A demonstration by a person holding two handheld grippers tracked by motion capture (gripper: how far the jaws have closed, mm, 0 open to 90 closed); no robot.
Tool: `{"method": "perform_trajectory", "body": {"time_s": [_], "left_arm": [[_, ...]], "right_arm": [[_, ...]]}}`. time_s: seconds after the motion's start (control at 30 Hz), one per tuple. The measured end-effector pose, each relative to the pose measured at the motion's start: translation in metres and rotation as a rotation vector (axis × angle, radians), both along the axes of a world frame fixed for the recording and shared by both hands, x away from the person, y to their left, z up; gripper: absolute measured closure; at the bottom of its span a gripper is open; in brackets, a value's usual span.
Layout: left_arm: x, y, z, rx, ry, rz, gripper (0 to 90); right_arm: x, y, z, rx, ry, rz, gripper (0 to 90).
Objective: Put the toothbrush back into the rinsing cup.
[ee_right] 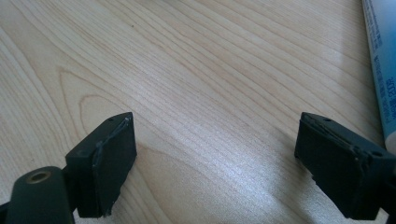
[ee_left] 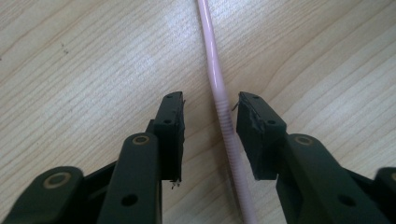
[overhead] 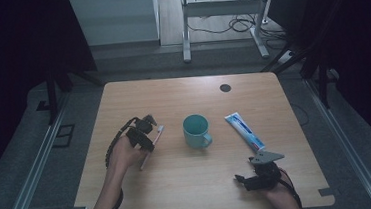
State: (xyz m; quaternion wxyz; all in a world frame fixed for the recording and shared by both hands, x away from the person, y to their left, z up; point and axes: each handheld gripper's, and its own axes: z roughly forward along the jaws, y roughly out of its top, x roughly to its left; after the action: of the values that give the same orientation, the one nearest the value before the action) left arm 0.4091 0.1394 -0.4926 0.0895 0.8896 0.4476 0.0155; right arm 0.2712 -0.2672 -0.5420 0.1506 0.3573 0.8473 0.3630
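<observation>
Toothbrush, thin pale-pink plastic w/ ribbed grip section [ee_left: 227, 126], lay flat on the light wood-grain laminate worktop [overhead: 189, 179], just left of the teal ceramic mug w/ handle [overhead: 196, 130], head end pointing toward the mug. Left hand-held gripper [ee_left: 209, 135] straddled the handle at the ribbed part; jaws partly closed but not yet pressing, small gap on both sides, right pad nearest. Likely very light, stiff but a bit springy, smooth and slick on the plain stem, so the ribbed zone looked like the best place to pinch, approx. mid-handle for balance. Low profile meant pads had to come right down to the surface. Right hand-held gripper [overhead: 259, 175] sat released, jaws wide, near the white-and-blue toothpaste tube [overhead: 244, 130]. Worktop flat, matte, uncluttered. Room dim; grey floor, white desk legs [overhead: 186, 39] and cables behind.
</observation>
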Motion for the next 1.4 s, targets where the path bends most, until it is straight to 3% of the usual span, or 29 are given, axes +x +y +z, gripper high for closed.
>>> {"method": "perform_trajectory", "body": {"time_s": [0.6,0.83,1.1,1.4], "left_arm": [[0.019,-0.016,-0.004,0.033,0.048,-0.005,69.3],[0.026,-0.02,-0.008,0.054,0.1,0.006,71.7],[0.027,-0.018,-0.008,0.043,0.112,0.027,82.3],[0.025,-0.016,-0.008,0.034,0.109,0.019,83.7]], "right_arm": [[0.0,0.0,0.0,0.0,-0.001,0.0,12.3],[0.0,0.0,0.0,-0.001,-0.002,0.001,12.3],[0.0,0.0,0.0,-0.001,-0.003,0.001,12.3],[0.0,0.0,0.0,-0.001,-0.002,0.001,12.3]]}}
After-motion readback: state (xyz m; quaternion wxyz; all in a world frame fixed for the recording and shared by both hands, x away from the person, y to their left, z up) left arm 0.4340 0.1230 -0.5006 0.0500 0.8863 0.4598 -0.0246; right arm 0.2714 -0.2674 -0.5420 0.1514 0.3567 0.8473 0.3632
